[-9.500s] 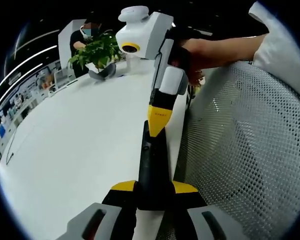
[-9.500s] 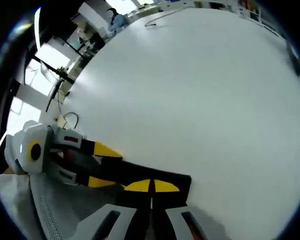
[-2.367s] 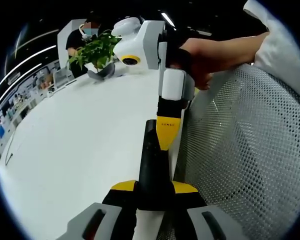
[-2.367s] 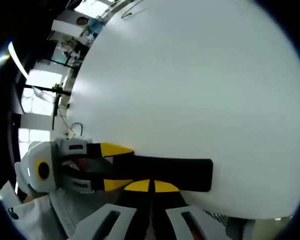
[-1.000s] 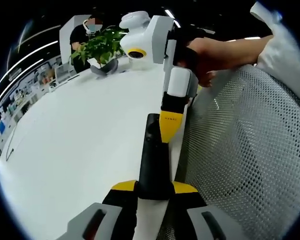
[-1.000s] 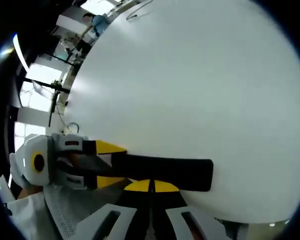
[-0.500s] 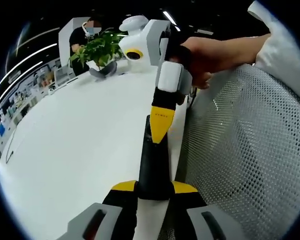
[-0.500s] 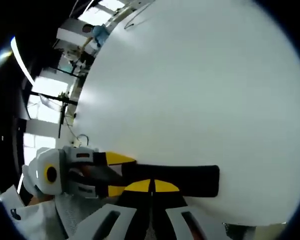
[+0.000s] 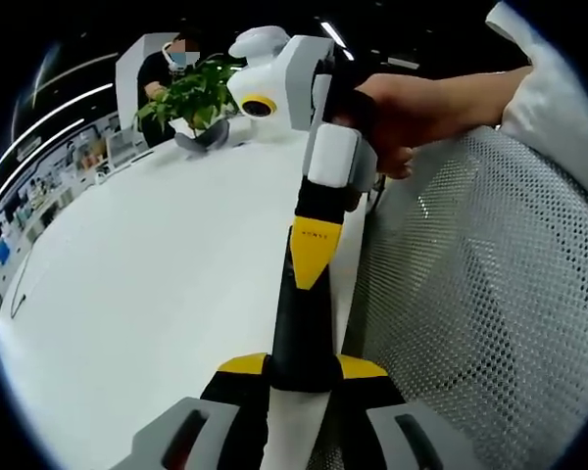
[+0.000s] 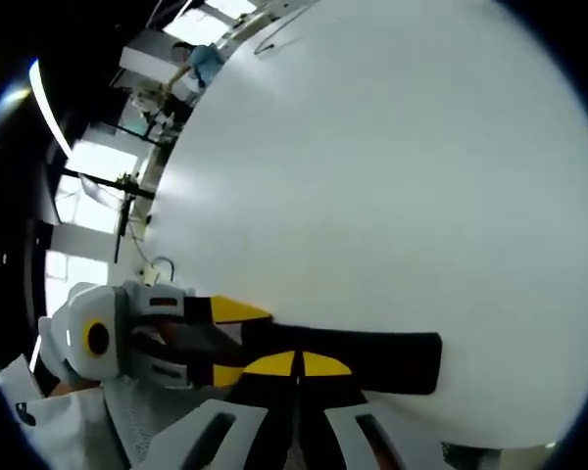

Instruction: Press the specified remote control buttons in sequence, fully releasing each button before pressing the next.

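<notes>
2 grippers on 1 remote (image 9: 301, 323): left gripper (image 9: 302, 369) clamped on its near end, right gripper (image 9: 311, 257) jaws together, tip on remote. Best pressed squarely, then lifted fully clear above bench (image 9: 147, 284).

White table (image 9: 157, 264); plant (image 9: 191, 98); mesh chair (image 9: 470, 294)

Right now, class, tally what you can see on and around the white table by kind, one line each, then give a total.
Remote control: 1
Grippers (left gripper, right gripper): 2
Potted plant: 1
White table: 1
Mesh chair: 1
Total: 6
</notes>
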The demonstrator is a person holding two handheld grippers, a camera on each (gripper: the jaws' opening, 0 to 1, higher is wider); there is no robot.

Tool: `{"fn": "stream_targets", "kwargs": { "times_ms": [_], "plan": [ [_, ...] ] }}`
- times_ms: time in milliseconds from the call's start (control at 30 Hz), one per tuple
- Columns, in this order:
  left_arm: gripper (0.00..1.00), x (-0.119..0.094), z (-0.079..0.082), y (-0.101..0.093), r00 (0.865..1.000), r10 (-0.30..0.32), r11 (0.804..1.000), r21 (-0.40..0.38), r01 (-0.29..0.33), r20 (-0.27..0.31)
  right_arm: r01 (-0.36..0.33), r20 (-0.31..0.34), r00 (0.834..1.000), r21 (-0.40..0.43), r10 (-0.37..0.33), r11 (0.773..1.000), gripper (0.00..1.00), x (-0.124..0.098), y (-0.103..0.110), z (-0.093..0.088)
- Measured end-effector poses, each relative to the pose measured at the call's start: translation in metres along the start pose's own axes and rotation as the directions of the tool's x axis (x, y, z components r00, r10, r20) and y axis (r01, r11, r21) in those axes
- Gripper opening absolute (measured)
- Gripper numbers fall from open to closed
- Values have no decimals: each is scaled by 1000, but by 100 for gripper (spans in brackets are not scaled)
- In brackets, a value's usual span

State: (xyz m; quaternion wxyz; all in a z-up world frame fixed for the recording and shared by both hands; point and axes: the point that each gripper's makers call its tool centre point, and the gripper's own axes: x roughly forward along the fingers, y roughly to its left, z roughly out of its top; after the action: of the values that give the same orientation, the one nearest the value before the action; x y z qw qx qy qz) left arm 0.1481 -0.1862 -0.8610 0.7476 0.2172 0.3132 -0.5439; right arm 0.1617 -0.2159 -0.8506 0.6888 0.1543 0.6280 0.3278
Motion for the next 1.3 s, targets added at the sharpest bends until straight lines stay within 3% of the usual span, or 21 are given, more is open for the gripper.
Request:
{"fn": "stream_targets", "kwargs": {
  "times_ms": [433,967,1300],
  "plan": [
    [24,0,0,0,1000,1,1000,-2,-1,4,35,-1,999,-61,-35,998,0,1,-1,-2],
    [24,0,0,1,1000,0,1000,-3,0,9,40,15,999,-58,-39,998,0,2,-3,0],
    [24,0,0,0,1000,2,1000,0,-2,8,54,15,999,-99,-53,994,0,2,-1,0]
  ]
}}
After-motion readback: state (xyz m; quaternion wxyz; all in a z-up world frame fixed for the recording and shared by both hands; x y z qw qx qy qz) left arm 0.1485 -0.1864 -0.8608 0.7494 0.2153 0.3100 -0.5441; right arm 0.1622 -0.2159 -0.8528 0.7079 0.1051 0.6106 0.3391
